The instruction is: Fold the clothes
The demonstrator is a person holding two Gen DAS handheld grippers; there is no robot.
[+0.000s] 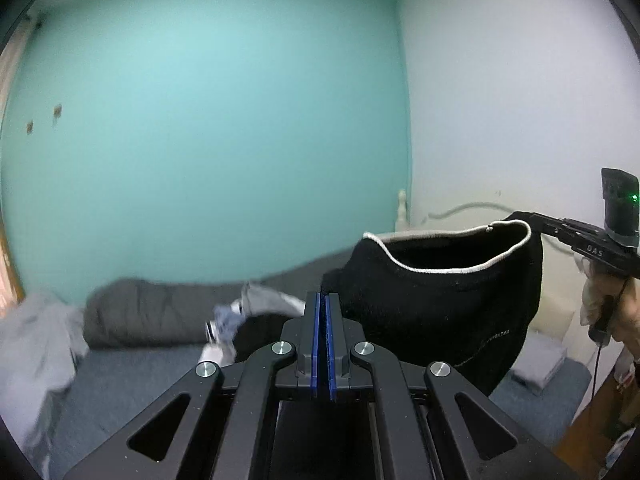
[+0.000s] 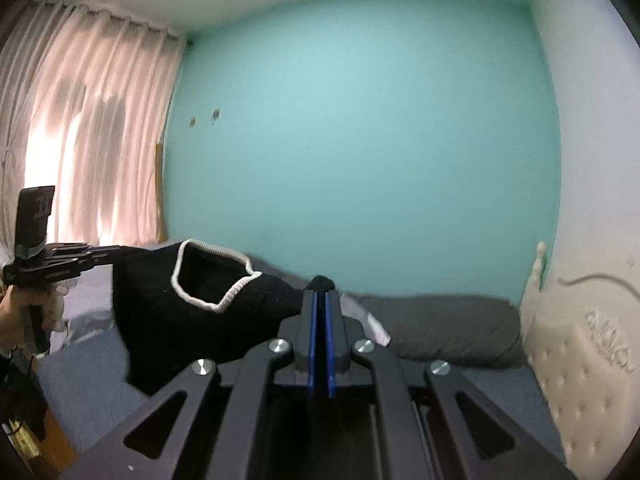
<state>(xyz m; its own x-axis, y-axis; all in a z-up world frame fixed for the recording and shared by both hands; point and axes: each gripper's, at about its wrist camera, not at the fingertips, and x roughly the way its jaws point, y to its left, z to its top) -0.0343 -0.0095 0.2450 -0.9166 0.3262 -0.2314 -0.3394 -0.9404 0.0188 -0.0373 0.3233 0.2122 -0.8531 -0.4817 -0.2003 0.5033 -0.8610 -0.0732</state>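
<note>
Both grippers hold one black garment (image 1: 448, 304) w/ white-trimmed neckline (image 1: 460, 268) up in the air over the bed (image 1: 132, 376), stretched between them.

Left gripper (image 1: 323, 300): blue pads pressed nearly together, pinching a corner of the black fabric at its tip; garment spreads away toward 2 o'clock in the left wrist view. Right gripper (image 1: 532, 220) shows at 3 o'clock there, thin fingers clamped on the far edge of the garment, next to the white trim.

Right wrist view: right gripper (image 2: 321, 298) also narrow, a dark bunch of fabric caught at its tip. Garment (image 2: 168, 320) hangs toward 9 o'clock, neck opening (image 2: 212, 276) facing up. Left gripper (image 2: 116, 254) at 9 o'clock grips the other end.

Background: grey pillow (image 2: 440, 328) across the bed at approx. 4 o'clock, grey clothes (image 1: 36, 344) heaped at 8 o'clock in left view, cream tufted headboard (image 2: 588, 360) at 4 o'clock, pink curtain (image 2: 80, 128) at 10 o'clock, teal wall (image 2: 352, 140) behind.
</note>
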